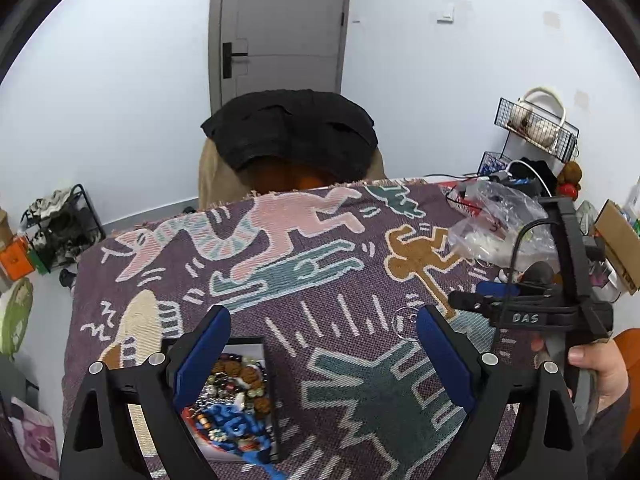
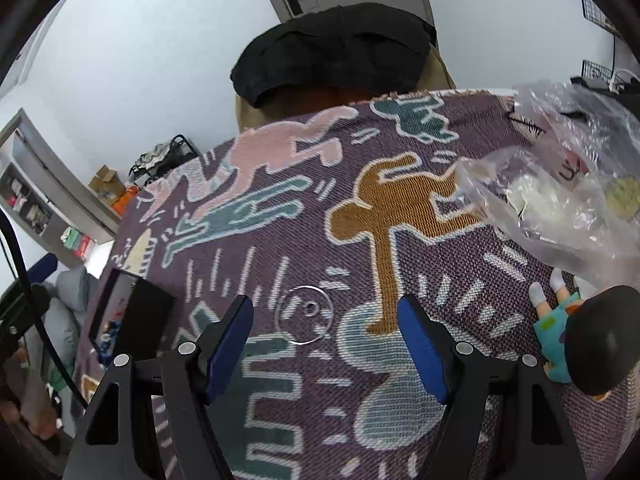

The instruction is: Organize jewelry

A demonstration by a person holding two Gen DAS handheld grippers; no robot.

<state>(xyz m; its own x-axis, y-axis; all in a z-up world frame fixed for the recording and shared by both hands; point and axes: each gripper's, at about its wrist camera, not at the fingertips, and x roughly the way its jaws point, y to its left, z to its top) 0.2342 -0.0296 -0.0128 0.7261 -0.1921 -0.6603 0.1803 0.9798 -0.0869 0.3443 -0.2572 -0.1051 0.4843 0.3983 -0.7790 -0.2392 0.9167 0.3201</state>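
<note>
A black box point(image 1: 236, 400) full of beads and bracelets sits on the patterned cloth, under my left gripper's left finger. It shows at the left in the right wrist view point(image 2: 132, 316). A clear round ring-like piece point(image 2: 305, 314) lies on the cloth just ahead of my right gripper point(image 2: 326, 312), between its fingers; it also shows in the left wrist view point(image 1: 405, 322). My left gripper point(image 1: 324, 318) is open and empty above the cloth. My right gripper is open and empty; its body shows in the left wrist view point(image 1: 532, 312).
A crumpled clear plastic bag point(image 2: 560, 184) with items lies at the right back of the table. A small doll point(image 2: 568, 336) lies at the right. A chair with black cloth point(image 1: 292, 132) stands behind the table. Wire racks stand at both sides.
</note>
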